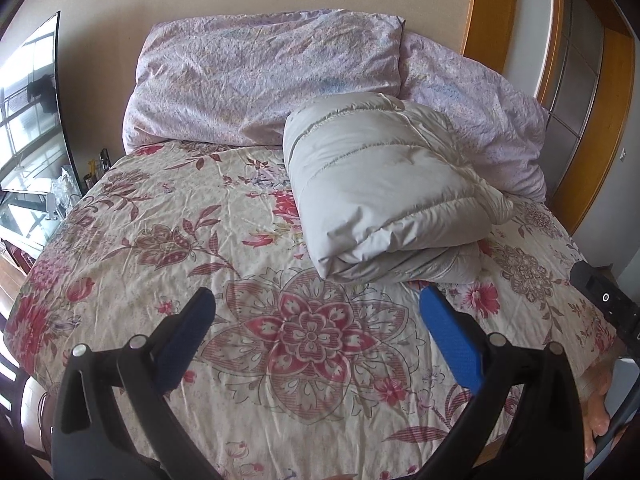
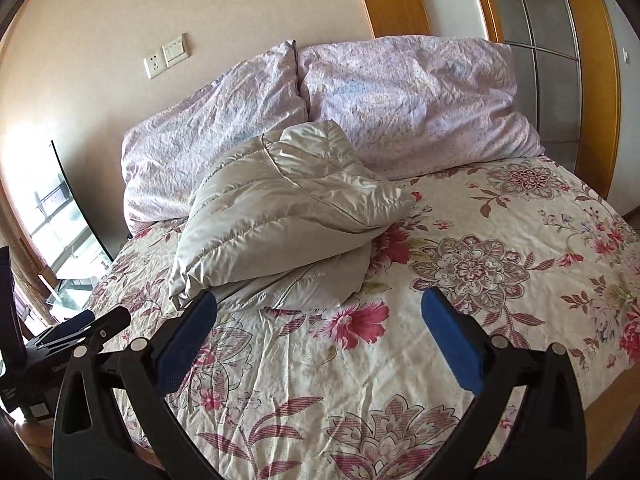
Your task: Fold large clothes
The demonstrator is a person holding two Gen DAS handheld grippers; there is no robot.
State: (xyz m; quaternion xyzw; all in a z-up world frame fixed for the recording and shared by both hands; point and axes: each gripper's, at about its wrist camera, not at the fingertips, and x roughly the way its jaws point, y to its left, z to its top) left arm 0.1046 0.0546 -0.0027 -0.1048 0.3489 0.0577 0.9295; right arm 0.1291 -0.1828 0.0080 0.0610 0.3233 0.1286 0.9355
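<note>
A pale grey puffer jacket (image 1: 384, 188) lies folded into a thick bundle on the floral bedspread (image 1: 168, 240), against the pillows. It also shows in the right wrist view (image 2: 280, 216), left of centre. My left gripper (image 1: 316, 300) is open and empty, held above the bedspread just in front of the bundle. My right gripper (image 2: 318, 304) is open and empty, near the bundle's front edge. The left gripper's body (image 2: 72, 336) shows at the left edge of the right wrist view.
Two lilac pillows (image 1: 264, 76) (image 2: 408, 104) lean on the beige wall at the head of the bed. A window (image 1: 28, 120) is at the left. A wooden door frame (image 1: 496, 8) and wardrobe stand at the right.
</note>
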